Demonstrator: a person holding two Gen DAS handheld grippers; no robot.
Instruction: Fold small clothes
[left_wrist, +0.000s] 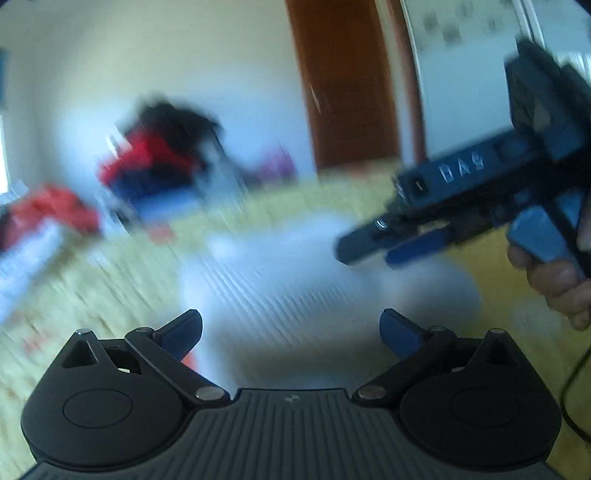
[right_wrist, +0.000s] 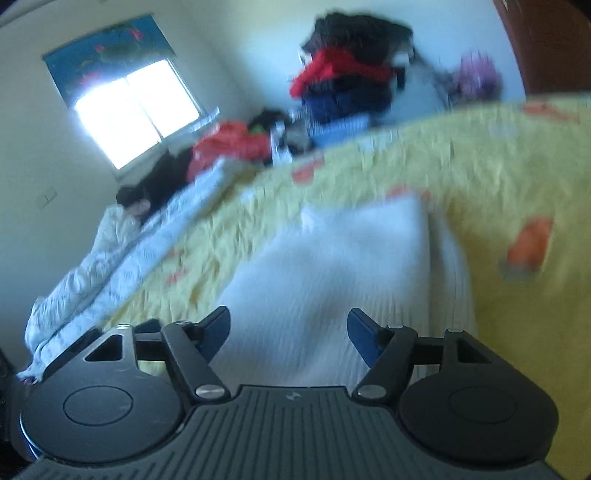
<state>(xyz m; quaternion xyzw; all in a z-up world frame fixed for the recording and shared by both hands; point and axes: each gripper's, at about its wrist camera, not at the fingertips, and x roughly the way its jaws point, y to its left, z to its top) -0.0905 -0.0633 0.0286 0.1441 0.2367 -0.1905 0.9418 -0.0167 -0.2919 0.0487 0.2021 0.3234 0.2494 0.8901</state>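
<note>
Both tongs stand wide and hold nothing: the left gripper (left_wrist: 291, 332) hangs over the near edge of the white garment (left_wrist: 295, 280), and the right gripper (right_wrist: 289, 336) over the same garment (right_wrist: 332, 266), which lies on the yellow cover (right_wrist: 480, 166). The right gripper (left_wrist: 373, 249) also shows in the left view, above the garment's right side. The likely slip is a pinch that takes cover along with cloth, or one layer only. There is bare cover on the right, while a clothes heap (right_wrist: 347, 62) crowds the far edge and a pale quilt (right_wrist: 110, 258) the left.
</note>
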